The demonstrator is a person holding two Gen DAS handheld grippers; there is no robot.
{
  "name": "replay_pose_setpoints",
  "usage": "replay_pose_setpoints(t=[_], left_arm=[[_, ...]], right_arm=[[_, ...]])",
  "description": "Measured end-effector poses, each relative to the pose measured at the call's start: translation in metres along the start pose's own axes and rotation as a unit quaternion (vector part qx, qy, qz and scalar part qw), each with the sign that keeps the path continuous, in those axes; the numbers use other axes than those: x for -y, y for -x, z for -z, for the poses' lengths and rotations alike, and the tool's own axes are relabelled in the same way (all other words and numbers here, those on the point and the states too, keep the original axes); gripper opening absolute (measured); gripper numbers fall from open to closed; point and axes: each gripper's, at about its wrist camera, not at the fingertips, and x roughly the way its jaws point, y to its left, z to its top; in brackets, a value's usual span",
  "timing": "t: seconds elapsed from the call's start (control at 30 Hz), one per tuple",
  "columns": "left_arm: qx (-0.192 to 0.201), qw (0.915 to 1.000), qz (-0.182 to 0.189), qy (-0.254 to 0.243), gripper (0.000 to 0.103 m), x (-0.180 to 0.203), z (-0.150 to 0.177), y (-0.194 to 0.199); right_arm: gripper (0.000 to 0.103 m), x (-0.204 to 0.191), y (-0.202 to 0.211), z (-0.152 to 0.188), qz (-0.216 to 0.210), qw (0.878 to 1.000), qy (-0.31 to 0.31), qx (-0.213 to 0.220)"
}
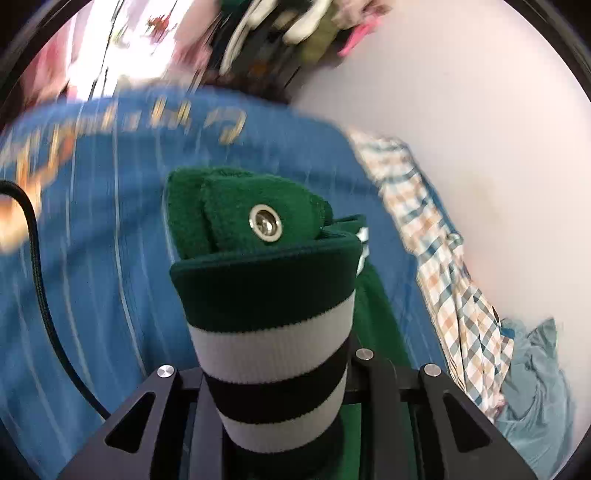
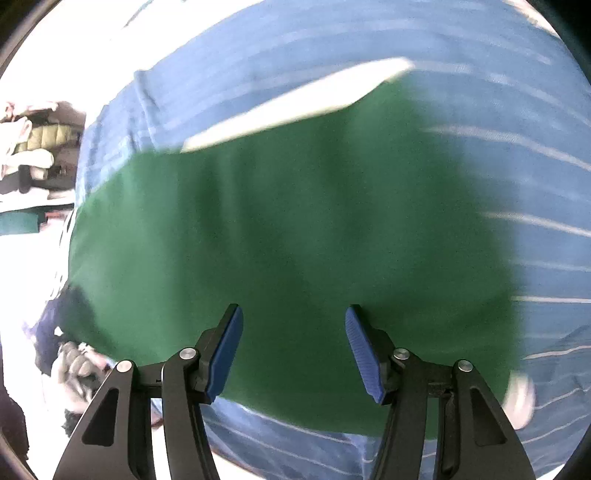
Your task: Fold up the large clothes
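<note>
Green jacket (image 1: 258,221): soft and fuzzy, with a metal snap (image 1: 265,223) and a cuff (image 1: 271,332) in green, white and black stripes. It lies on a blue striped cloth (image 1: 92,229) that covers most of the table.
Where it is: one end with the cuff is lifted up in the left gripper (image 1: 273,387). The flat green body (image 2: 295,240) is spread over the blue cloth below the right gripper (image 2: 294,347).
Left gripper: closed tight on the striped cuff. The cloth bunches up over the jaws and hides the tips.
Right gripper: jaws apart, holding nothing. The blue pads (image 2: 229,350) hang over the green body. I cannot tell if they touch it.
Step now: it looks like the sleeve end is being carried over the body to make a fold.
How to do it well: keep the cuff pinched so it does not slip out. Lay the sleeve flat and straight on the green body, with no bumps. The right gripper could press the body down so it stays put while the sleeve goes over.
Other things: a checked shirt (image 1: 443,258) and a pale blue cloth (image 1: 535,387) lie beside the blue cloth, toward the white table (image 1: 480,129) edge. A heap of clothes (image 1: 295,29) sits far back.
</note>
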Motion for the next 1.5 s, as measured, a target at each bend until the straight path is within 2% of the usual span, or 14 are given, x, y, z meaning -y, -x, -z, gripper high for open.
replay_pose_setpoints(t=[0.1,0.23,0.4,0.57,0.7,0.8,0.87,0.97,1.03,1.1,1.13,1.23,1.4,1.5], left_arm=[[0.029,0.9969,-0.015,-0.072,0.021,0.021,-0.028,0.027],[0.030,0.9871,-0.001,-0.157,0.021,0.059,-0.024,0.054],[-0.023,0.9720,0.100,-0.212,0.020,0.120,0.032,0.076],[-0.118,0.9315,0.200,-0.280,0.019,0.198,0.137,0.084],[-0.196,0.9009,0.236,-0.307,0.019,0.228,0.223,0.079],[-0.238,0.8791,0.222,-0.349,0.019,0.237,0.292,0.062],[-0.261,0.8714,0.176,-0.376,0.019,0.232,0.332,0.037],[-0.283,0.8567,0.094,-0.421,0.020,0.219,0.364,0.005],[-0.287,0.8464,0.082,-0.441,0.024,0.215,0.364,-0.003],[-0.277,0.8421,0.078,-0.456,0.025,0.221,0.364,0.005],[-0.278,0.8392,0.074,-0.462,0.035,0.225,0.363,0.008],[-0.295,0.8330,0.078,-0.462,0.094,0.227,0.358,0.019],[-0.303,0.8416,0.063,-0.443,0.094,0.215,0.346,0.052],[-0.283,0.8674,0.030,-0.408,0.094,0.186,0.301,0.078]], right_arm=[[0.062,0.000,0.010,0.005,0.029,0.999,0.005,0.017],[0.062,0.005,-0.020,0.014,0.048,0.998,0.026,-0.014],[0.056,0.017,-0.061,0.019,0.044,0.999,0.019,-0.018],[0.056,0.039,-0.049,0.013,-0.028,0.999,-0.037,-0.021],[0.056,0.074,-0.021,0.019,-0.061,0.995,-0.079,-0.014],[0.056,0.102,-0.002,0.031,-0.072,0.991,-0.109,-0.008],[0.064,0.122,0.008,0.045,-0.062,0.990,-0.123,-0.001],[0.065,0.144,0.021,0.063,-0.021,0.991,-0.134,0.009],[0.066,0.162,0.029,0.073,-0.024,0.988,-0.151,0.013],[0.071,0.175,0.038,0.082,-0.025,0.986,-0.164,0.023],[0.081,0.180,0.043,0.085,-0.025,0.986,-0.163,0.034],[0.091,0.188,0.059,0.092,-0.007,0.990,-0.135,0.048],[0.091,0.174,0.081,0.088,-0.010,0.995,-0.085,0.059],[0.091,0.154,0.085,0.077,-0.054,0.995,-0.064,0.060]])
